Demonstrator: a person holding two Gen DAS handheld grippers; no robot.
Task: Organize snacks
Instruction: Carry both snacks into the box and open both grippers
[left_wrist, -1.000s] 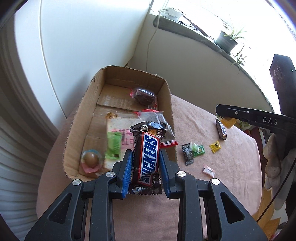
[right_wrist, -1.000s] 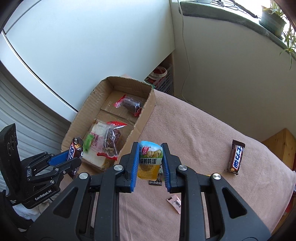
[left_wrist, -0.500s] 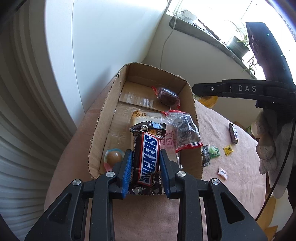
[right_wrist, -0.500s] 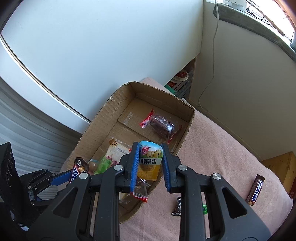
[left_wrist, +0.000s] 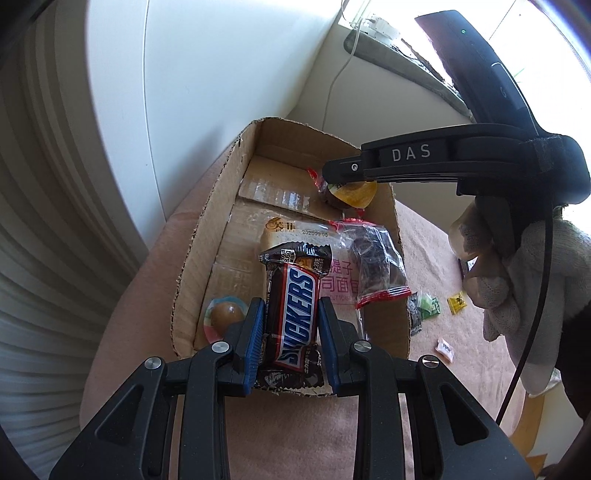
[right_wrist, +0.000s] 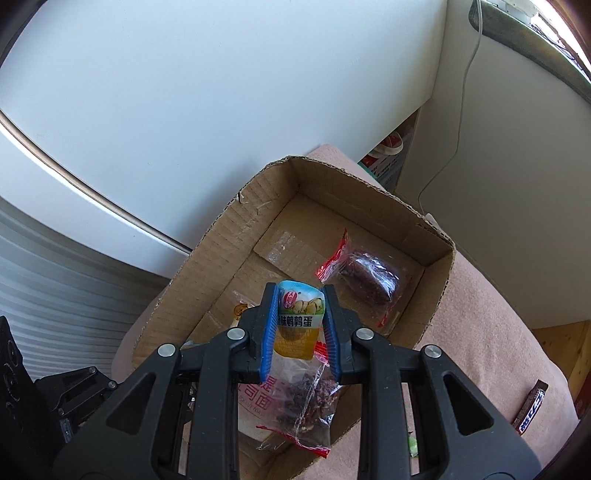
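Over the near end of the cardboard box (left_wrist: 207, 236), the left tool (left_wrist: 291, 325) is gripping a Snickers bar (left_wrist: 293, 314) upright between its blue pads, the jaws closed only as far as the bar's width allows. The bar is hanging just above the box's near wall. Inside the box, a bread packet (left_wrist: 295, 236) is lying flat on the floor, a clear bag of dark snacks (left_wrist: 376, 262) with red edges is resting on it toward the right wall, and a round sweet in a pastel wrapper (left_wrist: 223, 317) is sitting in the near left corner.

The right tool (right_wrist: 300, 325) is reaching in over the box from the right side, its jaws pressing on a small yellow egg snack pack (right_wrist: 299, 319) with a blue top. In the left wrist view that pack (left_wrist: 352, 192) is showing under the tool's black finger above the far end of the box, and a gloved hand (left_wrist: 524, 266) is holding the tool. Beyond the pack, a dark cake in a clear wrapper (right_wrist: 365, 280) is lying near the far right corner.

The box is standing on a bench covered in pink cloth (right_wrist: 480, 332). On the cloth, apart from the box, a second Snickers bar (right_wrist: 532, 410) is lying near the right edge, and several small sweets (left_wrist: 424, 306) are lying scattered just right of the box.
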